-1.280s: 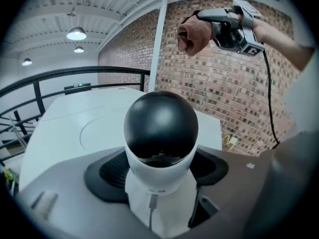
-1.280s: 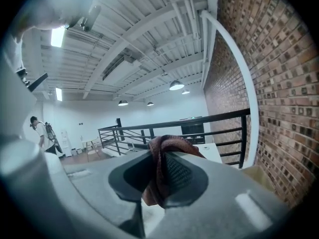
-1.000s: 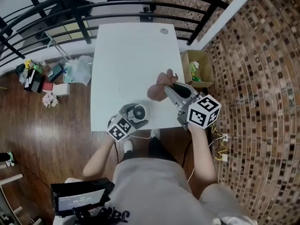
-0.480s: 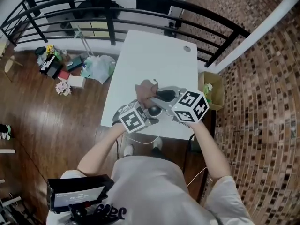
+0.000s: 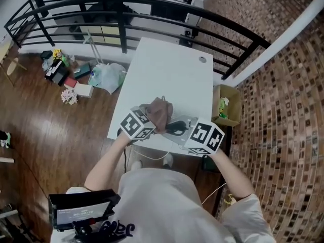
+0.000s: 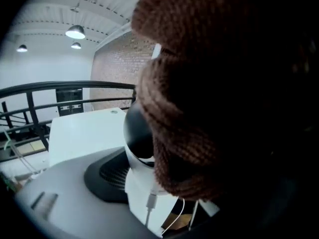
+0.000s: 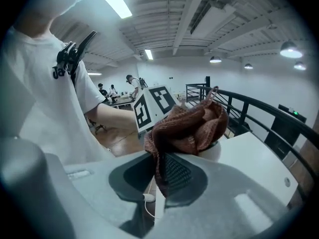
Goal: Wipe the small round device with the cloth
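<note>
A white desk [image 5: 167, 70] stood against a curved black railing [image 5: 152, 3]. A patterned brick wall [image 5: 283, 85] rose on one side, and a wooden floor [image 5: 50, 135] on the other held plastic bags [image 5: 106, 77] and small clutter. An open cardboard box [image 5: 226, 105] sat beside the desk.

At the desk's near edge, the left gripper [image 6: 159, 193] had its jaws spread wide around the small round device [image 6: 137, 133], a smooth white body with a dark glossy dome. A thin white cable [image 6: 149, 205] trailed from it.

The right gripper [image 7: 159, 178] had its jaws pinched on a brown knitted cloth [image 7: 192, 128], bunched and draped over the device's top so that most of the dome was hidden.

Both of the person's forearms reached forward, and both grippers angled downward and inward towards each other.
</note>
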`<state>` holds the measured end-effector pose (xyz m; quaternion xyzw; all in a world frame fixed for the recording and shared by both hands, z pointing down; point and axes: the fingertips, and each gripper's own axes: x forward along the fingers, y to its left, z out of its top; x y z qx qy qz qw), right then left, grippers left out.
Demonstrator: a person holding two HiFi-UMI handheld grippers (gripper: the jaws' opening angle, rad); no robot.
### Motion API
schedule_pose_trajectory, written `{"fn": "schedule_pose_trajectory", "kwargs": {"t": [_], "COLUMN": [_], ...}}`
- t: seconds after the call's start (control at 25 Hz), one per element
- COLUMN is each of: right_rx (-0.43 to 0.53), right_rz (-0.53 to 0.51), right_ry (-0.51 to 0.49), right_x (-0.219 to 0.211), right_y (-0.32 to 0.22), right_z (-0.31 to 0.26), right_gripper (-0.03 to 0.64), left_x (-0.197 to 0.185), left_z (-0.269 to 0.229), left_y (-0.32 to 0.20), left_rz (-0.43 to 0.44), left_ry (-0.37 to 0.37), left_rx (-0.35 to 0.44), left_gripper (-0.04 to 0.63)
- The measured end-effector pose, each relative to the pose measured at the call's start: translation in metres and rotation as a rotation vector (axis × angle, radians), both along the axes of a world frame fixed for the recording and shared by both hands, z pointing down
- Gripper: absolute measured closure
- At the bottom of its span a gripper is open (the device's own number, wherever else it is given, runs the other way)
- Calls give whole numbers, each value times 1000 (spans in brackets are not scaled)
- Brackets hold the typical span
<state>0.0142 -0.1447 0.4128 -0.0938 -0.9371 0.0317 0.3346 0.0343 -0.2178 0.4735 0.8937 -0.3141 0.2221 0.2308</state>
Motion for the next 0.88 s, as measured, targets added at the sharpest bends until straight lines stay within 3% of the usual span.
{"fn": "schedule_pose_trajectory", "kwargs": {"t": [0.12, 0.24, 0.32, 0.44, 0.56, 0.76, 0.88], "right_rx": [6, 51, 93, 69, -11, -323, -329], "right_rz": [21, 167, 239, 271, 206, 92, 62], "right_ry": [-84, -238, -260, -219, -160, -226, -279], "right_x": [2, -3, -11, -29, -41, -49, -45], "right_y": [-12, -67, -106, -138, -131, -83, -68], "right_z": [-26, -85, -103, -89, -62, -68, -89], "right_gripper": [580, 580, 580, 580, 580, 580, 580], "left_x": [2, 4, 8, 15, 19, 2, -6], "left_z": [-4, -16, -27, -41, -49, -53, -51], "left_y": [5, 16, 26, 35, 34, 21, 19], "left_rz": [14, 85, 155, 221, 227, 155, 124], "left_ry": [-3, -36, -55, -78, -82, -64, -71], "left_rx": [23, 109, 189, 288, 324, 321, 297], "left_gripper": [204, 204, 204, 204, 204, 204, 204]}}
